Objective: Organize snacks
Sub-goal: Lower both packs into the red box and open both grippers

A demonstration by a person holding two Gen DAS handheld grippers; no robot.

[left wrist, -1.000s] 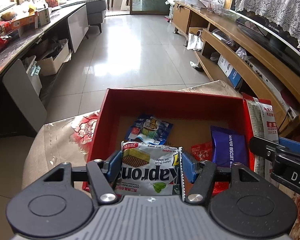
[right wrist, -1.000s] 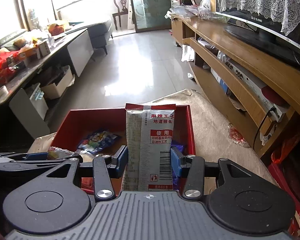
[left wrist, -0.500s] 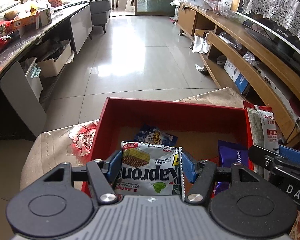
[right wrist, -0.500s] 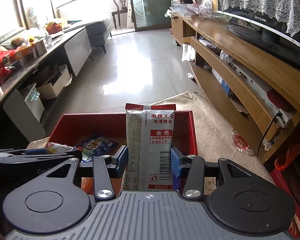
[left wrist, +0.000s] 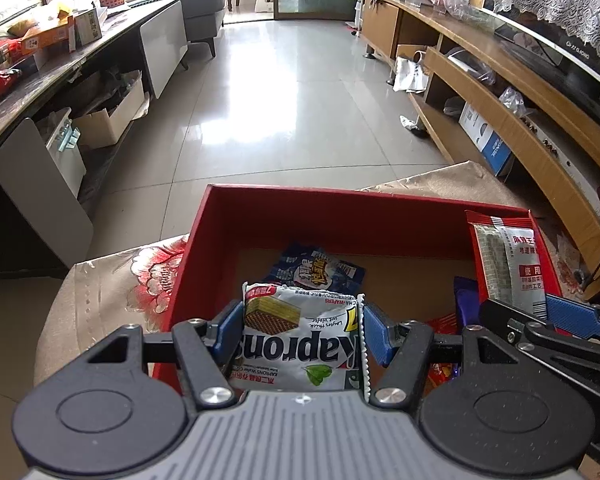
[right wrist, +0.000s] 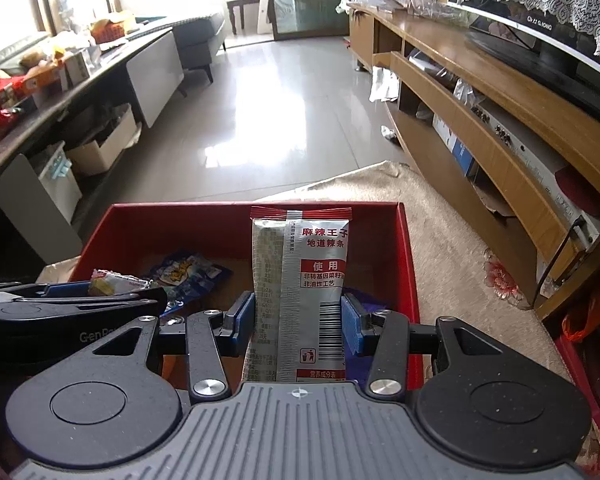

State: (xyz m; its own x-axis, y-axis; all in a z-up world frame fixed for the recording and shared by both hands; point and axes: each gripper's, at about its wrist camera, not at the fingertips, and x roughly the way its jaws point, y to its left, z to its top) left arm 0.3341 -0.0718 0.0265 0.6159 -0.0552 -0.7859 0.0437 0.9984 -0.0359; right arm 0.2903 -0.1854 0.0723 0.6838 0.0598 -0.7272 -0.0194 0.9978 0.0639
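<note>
A red box stands on a beige cloth-covered table. My left gripper is shut on a white Kapron wafer packet, held over the box's near left part. My right gripper is shut on a tall silver spicy-strip packet, upright over the box's right side. A dark blue snack bag lies on the box floor. A purple biscuit packet and a red packet lie at the right, partly hidden.
The beige floral tablecloth extends right of the box. A long wooden TV cabinet runs along the right. A dark counter cluttered with boxes runs along the left. Glossy tiled floor lies beyond the table.
Both grippers moved forward and lower over the red box, each keeping its packet. The box floor's near contents slid under the gripper bodies in both views.
</note>
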